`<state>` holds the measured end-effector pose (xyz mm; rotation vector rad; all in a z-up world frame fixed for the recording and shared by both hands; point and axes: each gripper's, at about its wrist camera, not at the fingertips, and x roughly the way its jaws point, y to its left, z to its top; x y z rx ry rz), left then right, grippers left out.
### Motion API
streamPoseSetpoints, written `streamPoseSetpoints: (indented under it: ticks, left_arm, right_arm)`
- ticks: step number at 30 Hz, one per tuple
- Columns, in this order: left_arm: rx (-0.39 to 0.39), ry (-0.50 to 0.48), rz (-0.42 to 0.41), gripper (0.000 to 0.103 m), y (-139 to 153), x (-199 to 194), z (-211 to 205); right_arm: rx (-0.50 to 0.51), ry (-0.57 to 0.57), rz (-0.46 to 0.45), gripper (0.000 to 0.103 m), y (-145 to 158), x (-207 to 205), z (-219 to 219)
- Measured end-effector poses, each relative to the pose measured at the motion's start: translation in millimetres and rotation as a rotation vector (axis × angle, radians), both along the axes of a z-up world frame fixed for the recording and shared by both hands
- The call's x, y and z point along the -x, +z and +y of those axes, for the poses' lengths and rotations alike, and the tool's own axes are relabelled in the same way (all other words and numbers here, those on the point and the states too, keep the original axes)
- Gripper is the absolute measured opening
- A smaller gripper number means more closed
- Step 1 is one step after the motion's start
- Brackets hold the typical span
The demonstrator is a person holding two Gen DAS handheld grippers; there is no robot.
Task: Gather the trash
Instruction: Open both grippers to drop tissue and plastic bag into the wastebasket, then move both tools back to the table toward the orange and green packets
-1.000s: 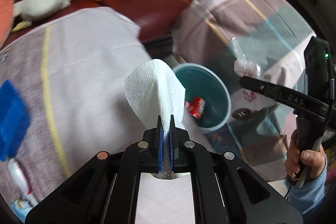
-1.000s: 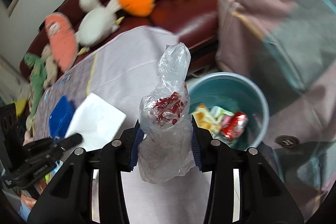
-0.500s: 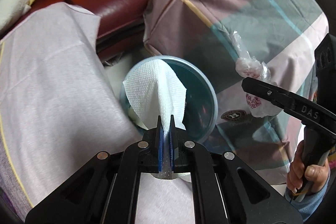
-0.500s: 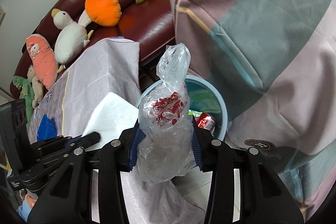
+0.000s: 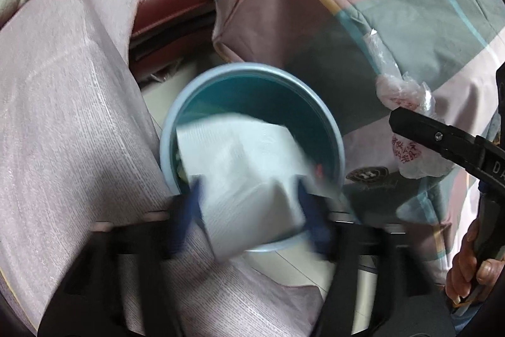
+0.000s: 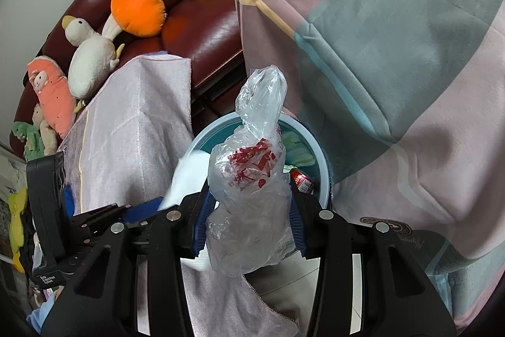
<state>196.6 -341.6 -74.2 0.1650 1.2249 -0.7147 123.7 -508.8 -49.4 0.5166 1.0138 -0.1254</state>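
Note:
A blue bin (image 5: 331,128) stands on the floor between the cloth-covered table and a draped seat. My left gripper (image 5: 252,201) is open right above its near rim, and a white paper napkin (image 5: 246,172) hangs loose and blurred between its blue fingers over the bin. My right gripper (image 6: 249,210) is shut on a crumpled clear plastic bag (image 6: 252,179) with red print, held above the bin (image 6: 322,157). The bag also shows in the left wrist view (image 5: 407,122). A red can (image 6: 301,179) and other wrappers lie in the bin.
A pale purple tablecloth (image 5: 63,131) covers the table at left. A dark red sofa (image 6: 205,33) with several plush toys lies behind. A striped pink and teal blanket (image 6: 394,52) drapes the right side. Tiled floor shows below the bin.
My left gripper has opened over the bin and let go of the napkin, which is falling. Both grippers moved closer over the bin. The right gripper still holds the bag.

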Motion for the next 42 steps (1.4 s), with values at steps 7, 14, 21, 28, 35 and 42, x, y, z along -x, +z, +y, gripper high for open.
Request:
streamPoseSetpoints:
  ticks: [7, 14, 21, 28, 35, 42]
  left_arm:
    - [-0.002, 0.002, -0.031, 0.084, 7, 4, 9]
    - [0.009, 0.025, -0.032, 0.089, 16, 9, 32]
    - [0.023, 0.051, -0.024, 0.09, 20, 14, 58]
    - [0.041, 0.076, -0.02, 0.091, 26, 16, 81]
    - [0.066, 0.095, -0.032, 0.091, 37, 27, 103]
    - [0.089, 0.117, -0.064, 0.091, 54, 42, 130]
  right_arm:
    - [0.002, 0.003, 0.016, 0.042, -5, -5, 3]
    - [0.014, 0.026, 0.033, 0.044, -7, -14, 14]
    - [0.036, 0.066, 0.055, 0.069, -8, -30, 35]
    - [0.034, 0.056, 0.073, 0.076, -3, -29, 47]
    - [0.068, 0.06, 0.08, 0.077, 12, -19, 65]
    - [0.093, 0.087, 0.06, 0.078, 32, -4, 92]
